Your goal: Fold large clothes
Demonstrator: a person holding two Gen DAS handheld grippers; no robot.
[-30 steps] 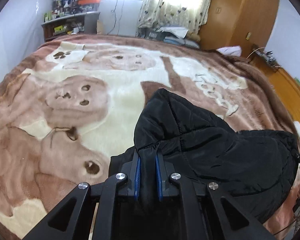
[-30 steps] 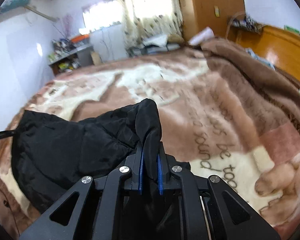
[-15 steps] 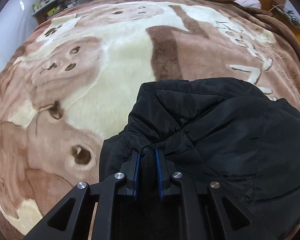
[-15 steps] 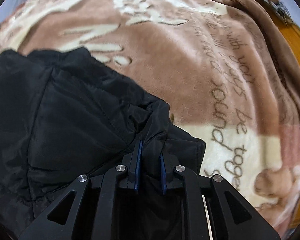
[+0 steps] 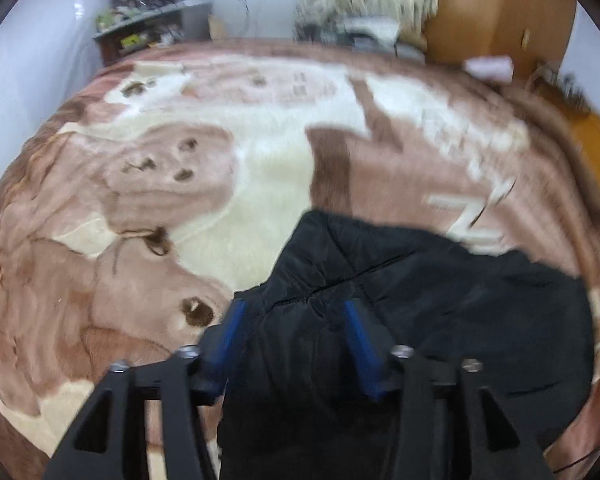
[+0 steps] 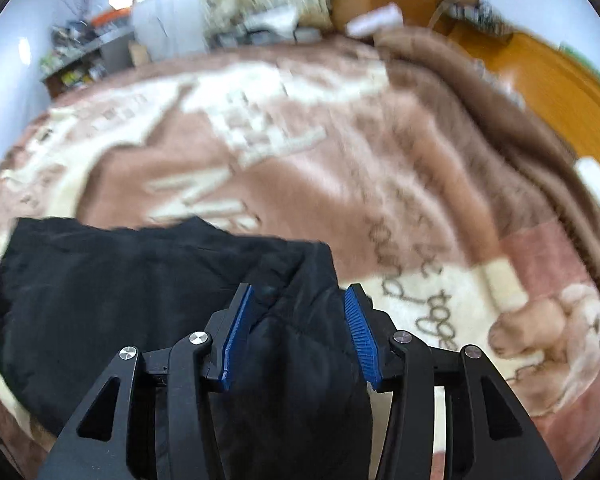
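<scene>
**Fold laid down, both grips let go**

Black padded jacket (image 5: 440, 312) lies folded on the bed's blanket (image 5: 260, 168), at 5 o'clock in the left view. Left gripper (image 5: 296, 340) and right gripper (image 6: 296, 332) have just been opening; jaws spread, fabric bulging between but unpinched. Judgement: release step. Next: withdraw clear, then pick fresh edges for another fold.
</scene>
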